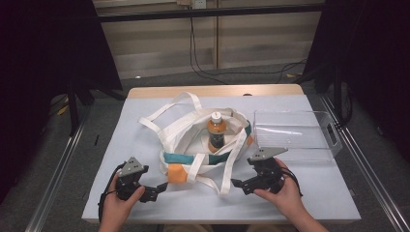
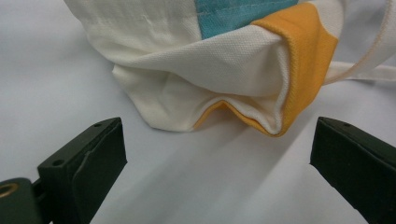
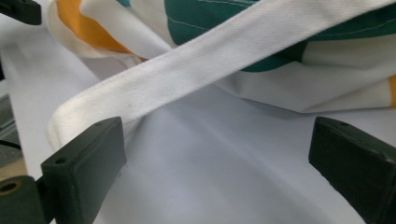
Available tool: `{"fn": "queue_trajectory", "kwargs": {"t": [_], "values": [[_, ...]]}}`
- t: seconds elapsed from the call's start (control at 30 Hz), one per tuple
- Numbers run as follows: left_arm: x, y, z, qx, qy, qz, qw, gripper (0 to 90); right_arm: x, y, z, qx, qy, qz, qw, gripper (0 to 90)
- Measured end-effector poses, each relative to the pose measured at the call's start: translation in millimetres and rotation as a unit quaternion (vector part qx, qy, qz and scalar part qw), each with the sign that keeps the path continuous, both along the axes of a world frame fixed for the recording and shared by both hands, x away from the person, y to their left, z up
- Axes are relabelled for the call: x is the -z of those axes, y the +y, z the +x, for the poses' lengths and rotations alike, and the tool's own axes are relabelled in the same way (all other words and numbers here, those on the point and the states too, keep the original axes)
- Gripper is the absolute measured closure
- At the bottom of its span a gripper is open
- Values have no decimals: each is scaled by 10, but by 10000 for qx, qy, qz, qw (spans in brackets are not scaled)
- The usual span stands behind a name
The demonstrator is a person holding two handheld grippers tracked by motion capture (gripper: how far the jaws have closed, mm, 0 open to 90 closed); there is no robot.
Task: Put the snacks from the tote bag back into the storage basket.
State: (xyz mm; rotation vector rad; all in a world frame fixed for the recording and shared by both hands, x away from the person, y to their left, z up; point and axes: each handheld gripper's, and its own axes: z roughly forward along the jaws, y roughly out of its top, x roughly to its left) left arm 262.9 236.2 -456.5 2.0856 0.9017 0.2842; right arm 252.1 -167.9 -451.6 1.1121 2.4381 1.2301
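A white tote bag (image 1: 193, 145) with teal and orange patches lies crumpled in the middle of the table, its straps (image 1: 169, 108) spread around it. An orange bottle (image 1: 216, 131) with a white cap stands upright inside the bag. My left gripper (image 1: 161, 186) rests at the front left, open, its jaws pointing at the bag's orange corner (image 2: 299, 60), which lies just ahead of them. At the front right my right gripper (image 1: 236, 183) is also open. A white strap (image 3: 187, 79) runs across just beyond its jaws, passing behind the left jaw tip. Nothing is held.
A clear plastic bin (image 1: 295, 135) stands at the right of the table, beside the bag. The white table top (image 1: 145, 203) ends close to the person's hands at the front. Dark stands and cables sit on the floor behind.
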Motion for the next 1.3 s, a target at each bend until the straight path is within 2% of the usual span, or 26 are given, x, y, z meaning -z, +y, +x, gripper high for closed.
{"fn": "queue_trajectory", "kwargs": {"t": [0.03, 0.07, 0.13, 0.17, 0.2, 0.23, 0.4, 0.47, 0.53, 0.63, 0.73, 0.83, 0.9, 0.93, 1.2, 1.3], "values": [[0, 0, 0, 0, 0, 0, 10000, 33, 0, 0, 0, 0, 0, 0, 10000, 39], [3, -1, 8, 27, 15, -30, 10000, 33, -15, -7, -2, 14, -60, -148, 9999, 54], [8, -8, 14, 27, 6, 2, 10000, 33, -21, -7, -2, 42, -92, -211, 9997, 55], [12, -13, 16, 25, 36, -20, 10000, 33, -32, -14, -2, 139, -103, -251, 9995, 55], [16, -16, 26, 78, 38, 30, 10000, 33, -69, -37, 10, 267, -76, -151, 9995, 55], [15, -22, 27, 64, 34, 36, 10000, 33, -90, -47, 14, 286, -82, -160, 9994, 55], [-2, -35, 36, 110, -11, 76, 9999, 34, -204, -110, 14, 519, -334, -160, 9980, 55], [-2, -42, 33, 131, -44, 120, 9998, 34, -260, -128, 13, 638, -386, -73, 9972, 55], [2, -56, 26, 131, -9, 68, 9999, 34, -330, -139, 18, 667, -526, -29, 9964, 55], [1, -52, 33, 161, -17, 75, 9998, 34, -429, -127, 31, 735, -839, -121, 9937, 62], [-2, -39, 48, 166, -49, 76, 9998, 34, -471, -95, 73, 767, -797, 56, 9939, 62], [-5, -33, 57, 141, -49, 44, 9999, 35, -509, -6, 120, 748, -931, 29, 9928, 62], [-7, -28, 69, 165, -51, 32, 9998, 35, -514, 24, 142, 709, -925, 65, 9932, 62], [-6, -30, 74, 158, -43, 12, 9999, 36, -518, 96, 185, 701, -961, 2, 9929, 64], [-5, -33, 66, 163, -29, 94, 9998, 36, -537, 283, 334, 658, -918, 25, 9936, 80], [-2, -18, 64, 165, -53, 54, 9998, 36, -550, 336, 391, 690, -952, -4, 9931, 83]]}}
